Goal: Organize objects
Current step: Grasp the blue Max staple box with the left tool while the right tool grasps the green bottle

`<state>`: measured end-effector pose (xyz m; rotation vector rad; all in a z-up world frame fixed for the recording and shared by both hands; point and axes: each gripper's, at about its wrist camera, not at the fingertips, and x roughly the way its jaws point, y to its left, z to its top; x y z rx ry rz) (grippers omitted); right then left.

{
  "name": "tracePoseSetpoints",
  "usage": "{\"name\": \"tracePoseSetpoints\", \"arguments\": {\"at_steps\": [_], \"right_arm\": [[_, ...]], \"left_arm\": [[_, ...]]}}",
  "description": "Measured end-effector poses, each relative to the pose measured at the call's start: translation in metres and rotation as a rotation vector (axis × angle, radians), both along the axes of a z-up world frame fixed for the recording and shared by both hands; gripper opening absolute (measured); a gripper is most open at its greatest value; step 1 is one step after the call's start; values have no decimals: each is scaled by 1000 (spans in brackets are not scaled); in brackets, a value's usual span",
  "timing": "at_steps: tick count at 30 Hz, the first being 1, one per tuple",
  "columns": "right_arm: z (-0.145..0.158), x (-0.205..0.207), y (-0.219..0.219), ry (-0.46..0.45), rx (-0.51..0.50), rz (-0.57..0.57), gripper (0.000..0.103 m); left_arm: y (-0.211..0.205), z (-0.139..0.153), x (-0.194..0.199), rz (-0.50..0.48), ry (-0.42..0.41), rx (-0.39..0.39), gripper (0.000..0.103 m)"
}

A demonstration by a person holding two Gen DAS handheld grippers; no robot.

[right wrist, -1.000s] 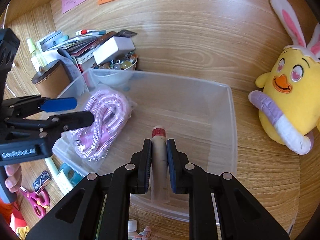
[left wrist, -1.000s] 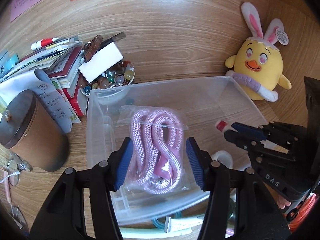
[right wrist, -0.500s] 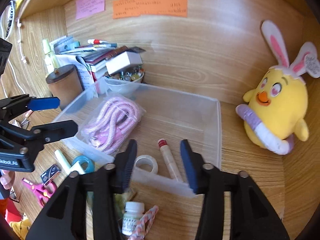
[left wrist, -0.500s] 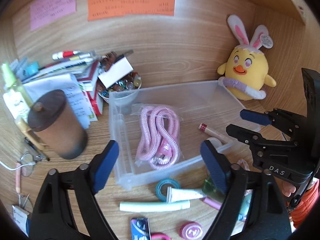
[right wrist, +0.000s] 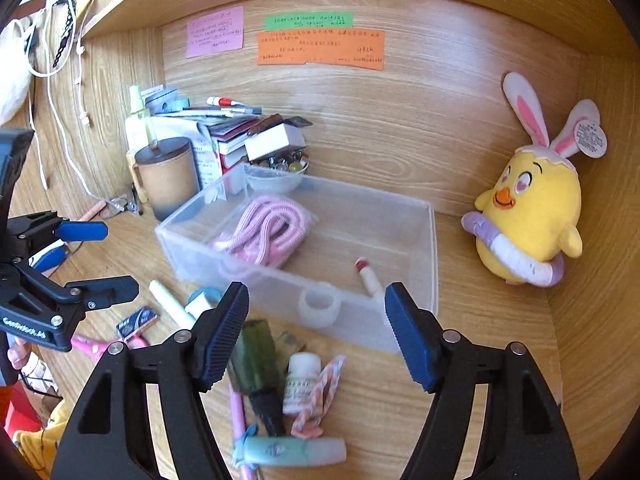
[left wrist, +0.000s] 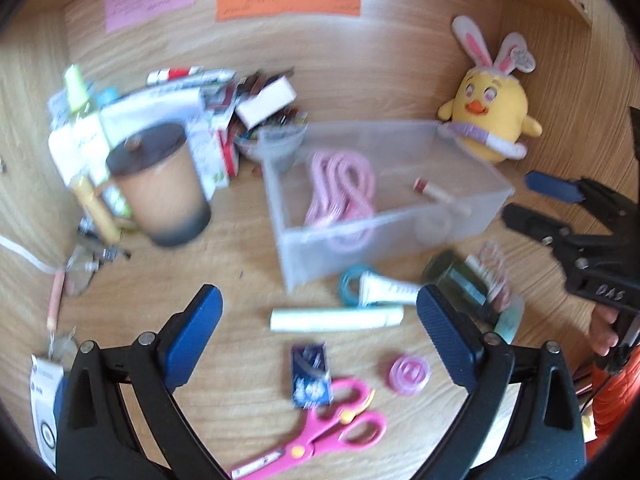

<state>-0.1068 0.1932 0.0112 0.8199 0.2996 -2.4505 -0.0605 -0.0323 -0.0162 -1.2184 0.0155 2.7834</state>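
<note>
Left gripper, black frame with ribbed blue pads, jaws spread wide and just been opening, nothing between them; it hangs over bare wood-grain desk in front of the clear rectangular plastic bin. Right gripper, same build, jaws apart and also just been opening, empty, poised at the bin's near wall. Inside the bin: coiled pink braided rope in a clear bag at the left end, and a small beige stick with a red cap lying flat toward the right, just beyond the right gripper's pads; neither gripper touches them. A translucent white tape ring sits against the bin's front wall; inside or outside, cannot tell. Left view is blurred but alone shows the pink plastic scissors' full handles, a round pink disc and a dark blue small packet lying on the desk between its fingers. Right view alone shows a dark green glass bottle, a small white pill bottle and a pale green tube, near its jaws. A fuzzy yellow chick plush with bunny ears stands right of the bin; a lidded brown cylindrical cup stands left.
</note>
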Motion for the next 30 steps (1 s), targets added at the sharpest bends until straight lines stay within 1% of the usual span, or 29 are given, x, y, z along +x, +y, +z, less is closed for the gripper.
{"name": "tracePoseSetpoints", "arguments": {"at_steps": [4, 7, 12, 13, 14, 16, 20, 21, 23, 24, 25, 27, 30], "right_arm": [[-11, 10, 2, -14, 12, 2, 67], [-23, 13, 1, -55, 13, 16, 67], [-36, 16, -11, -94, 25, 60, 67], [-38, 15, -14, -102, 26, 69, 67], [-40, 15, -18, -113, 26, 81, 67], [-45, 12, -24, -133, 35, 96, 66], [-53, 9, -34, -161, 53, 122, 57], [-56, 7, -36, -169, 59, 125, 56], [-60, 5, -40, -174, 74, 126, 55], [-61, 5, -41, -176, 78, 127, 53], [-62, 4, -41, -181, 79, 128, 51], [-65, 2, -43, -189, 85, 129, 43], [-67, 1, -43, -184, 85, 126, 40]], "left_arm": [[-10, -20, 6, 25, -57, 10, 99], [-14, -34, 8, 28, -100, 27, 99], [-14, -51, 11, 30, -125, 36, 98], [-14, -53, 10, 28, -131, 42, 96], [-14, -55, 10, 25, -139, 48, 93], [-15, -59, 10, 16, -153, 53, 78], [-15, -64, 10, 12, -162, 60, 69], [-14, -65, 9, 10, -166, 59, 65], [-13, -66, 10, 4, -160, 57, 61], [-12, -66, 9, -3, -159, 55, 56], [-11, -65, 10, -10, -157, 54, 49], [-10, -65, 9, -17, -154, 49, 42], [-12, -65, 11, -26, -148, 48, 29]]}}
